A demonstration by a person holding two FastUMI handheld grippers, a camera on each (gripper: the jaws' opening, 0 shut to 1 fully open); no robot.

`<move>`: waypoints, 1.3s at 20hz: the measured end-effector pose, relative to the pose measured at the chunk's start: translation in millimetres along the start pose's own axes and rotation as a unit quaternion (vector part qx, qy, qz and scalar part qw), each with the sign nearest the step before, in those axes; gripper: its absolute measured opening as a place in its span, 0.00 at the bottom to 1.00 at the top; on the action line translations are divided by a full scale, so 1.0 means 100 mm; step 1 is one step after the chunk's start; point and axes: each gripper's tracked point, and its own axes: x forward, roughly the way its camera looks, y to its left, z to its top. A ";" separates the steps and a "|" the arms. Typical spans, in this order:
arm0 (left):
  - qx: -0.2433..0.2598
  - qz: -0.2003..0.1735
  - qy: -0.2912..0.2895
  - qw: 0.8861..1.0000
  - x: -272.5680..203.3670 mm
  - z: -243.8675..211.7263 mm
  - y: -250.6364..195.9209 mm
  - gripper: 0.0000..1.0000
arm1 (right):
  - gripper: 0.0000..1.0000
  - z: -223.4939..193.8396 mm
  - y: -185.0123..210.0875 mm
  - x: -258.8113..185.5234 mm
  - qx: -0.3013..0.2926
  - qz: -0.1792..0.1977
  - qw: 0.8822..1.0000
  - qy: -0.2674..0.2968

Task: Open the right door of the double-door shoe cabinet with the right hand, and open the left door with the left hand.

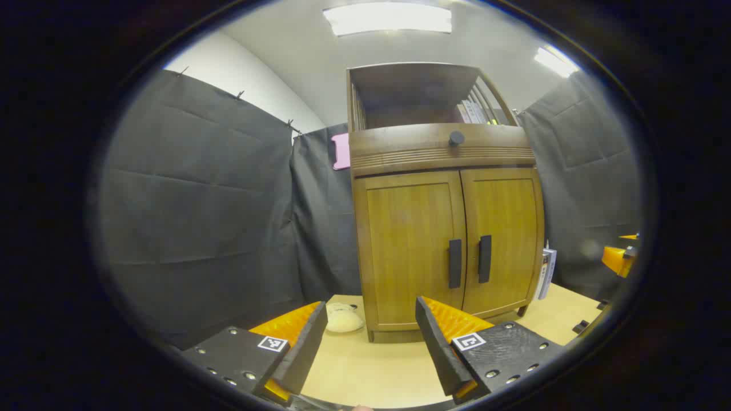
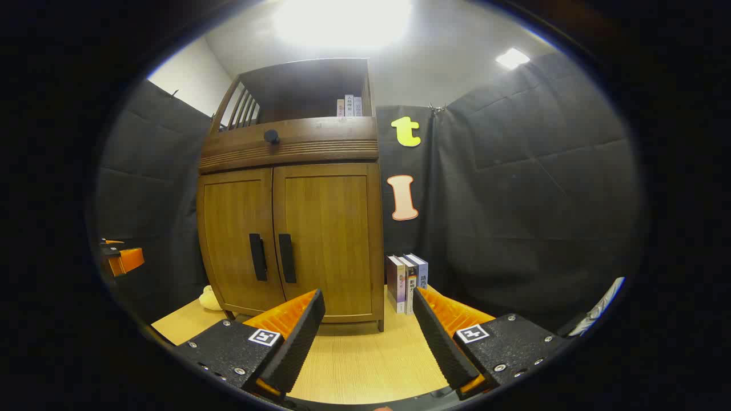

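The left tool (image 1: 371, 337) has its two fingers spread wide, with nothing between them. It hangs over the pale wooden tabletop (image 1: 365, 371), a little way back from the brown wooden shoe cabinet (image 1: 445, 228) with two doors. Looking along its fingers, the cabinet stands straight ahead and a bit to the right side.

The right tool (image 2: 368, 331) is spread wide too, and it holds nothing. It also hangs over the tabletop, back from the cabinet. In the right gripper view the cabinet stands ahead and to the left side.

Both doors are shut. The left door (image 1: 408, 251) and the right door (image 1: 502, 240) meet in the middle. Each door has a long black handle. The left handle (image 1: 455, 263) and the right handle (image 1: 485, 258) stand upright, just beside each other, near the line where the doors meet. No tool touches a handle.

Above the doors there is a wide drawer front with a small round black knob (image 1: 456, 137). On top there is an open shelf with a few books (image 2: 349, 106) standing in it.

On the tabletop, just beside the right side of the cabinet, some more books (image 2: 406, 282) stand upright. By the left side of the cabinet sits a small soft cream thing (image 1: 342, 318). I cannot tell what it is.

Dark cloth walls (image 1: 200, 217) hang all around the cabinet. Bright lights (image 1: 388, 17) shine on the ceiling.
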 end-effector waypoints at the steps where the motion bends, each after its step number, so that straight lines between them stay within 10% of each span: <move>1: -0.001 -0.001 0.000 1.000 -0.01 0.01 0.00 0.94 | 0.96 -0.01 0.00 0.00 0.001 0.000 1.000 0.001; 26: -0.015 0.002 -0.017 1.000 0.04 0.07 0.04 0.88 | 0.96 0.37 0.44 0.63 0.007 0.038 0.999 -0.021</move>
